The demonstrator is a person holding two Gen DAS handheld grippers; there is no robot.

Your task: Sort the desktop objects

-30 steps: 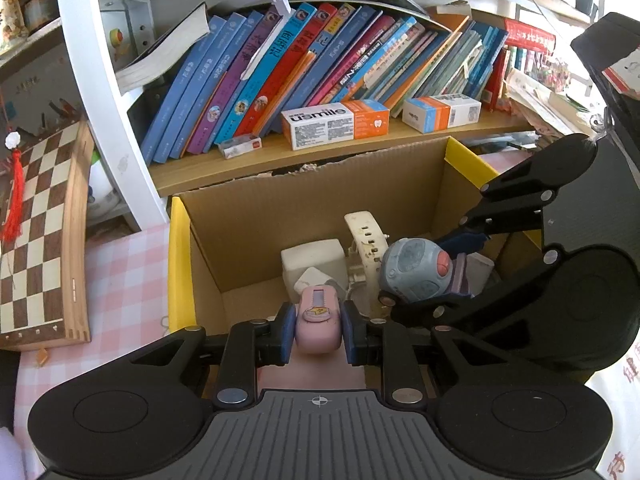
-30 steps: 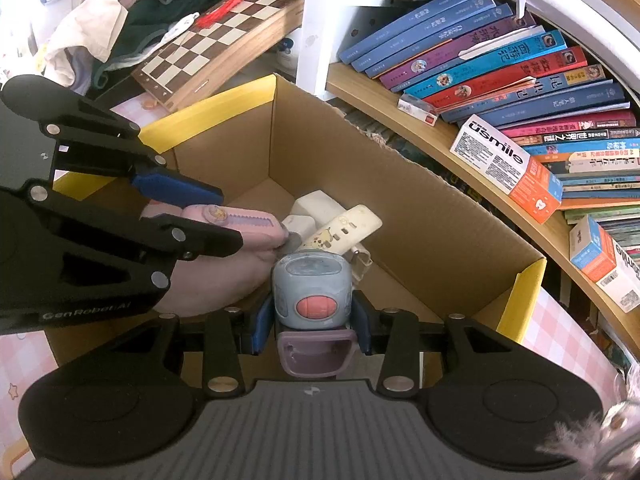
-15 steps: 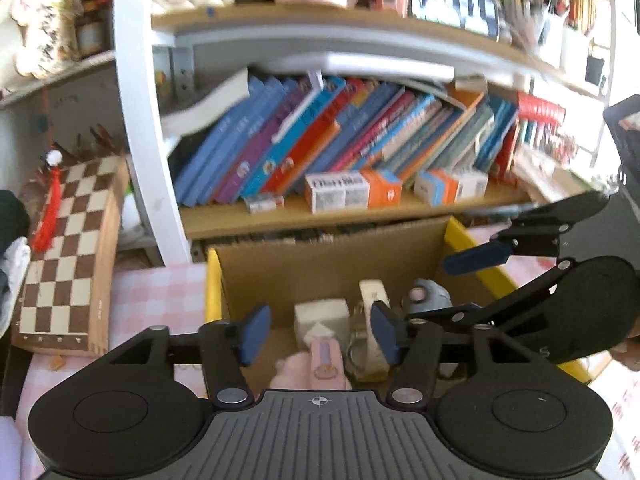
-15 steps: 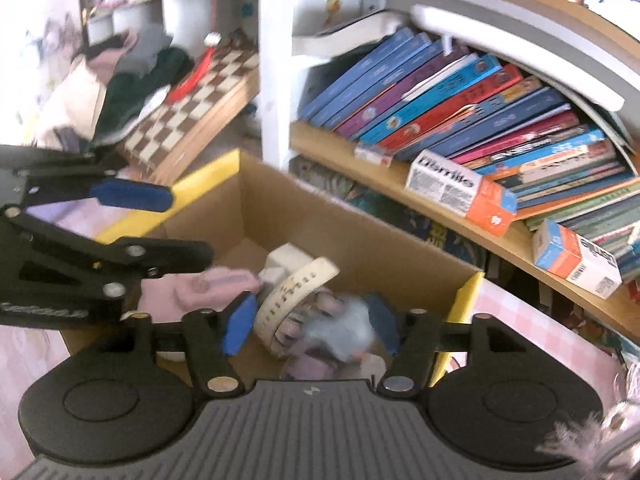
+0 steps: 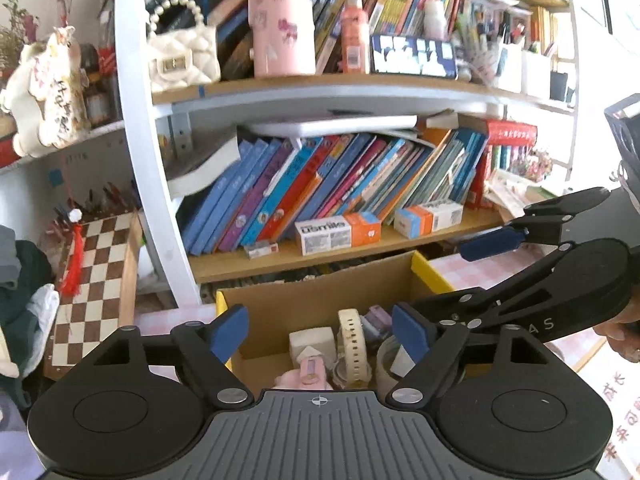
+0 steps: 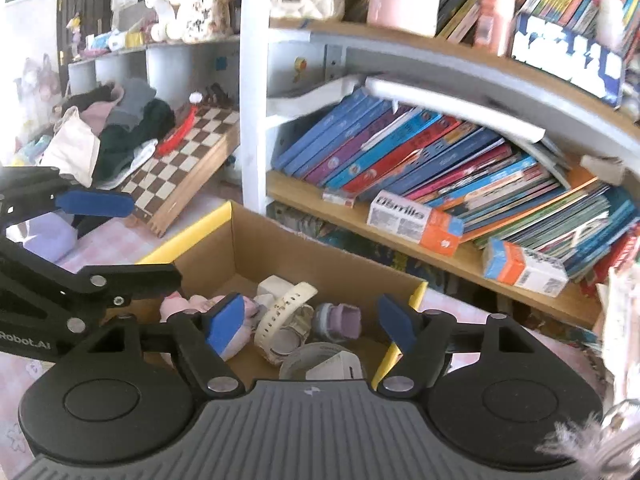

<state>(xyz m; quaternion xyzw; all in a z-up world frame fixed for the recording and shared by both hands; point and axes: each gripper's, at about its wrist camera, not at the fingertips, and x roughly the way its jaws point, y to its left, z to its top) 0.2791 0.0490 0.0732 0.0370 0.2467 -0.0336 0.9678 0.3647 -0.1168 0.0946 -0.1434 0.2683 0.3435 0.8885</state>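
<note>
Left wrist view: the left gripper point(image 5: 320, 330) hangs above the cardboard box point(image 5: 320, 292), jaws apart and empty. A pink clip point(image 5: 310, 367) lies inside, long axis running away from the camera.

Right wrist view: the right gripper point(image 6: 310, 322) is likewise spread wide, empty, over the box point(image 6: 320, 264); the white watch point(image 6: 286, 312) lies inside, strap slanting up-right.

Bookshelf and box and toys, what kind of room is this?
Probably a child's bedroom or study corner at home. The bookshelf holds rows of colourful children's books, a plush toy sits up high, and a chessboard leans beside it.
</note>
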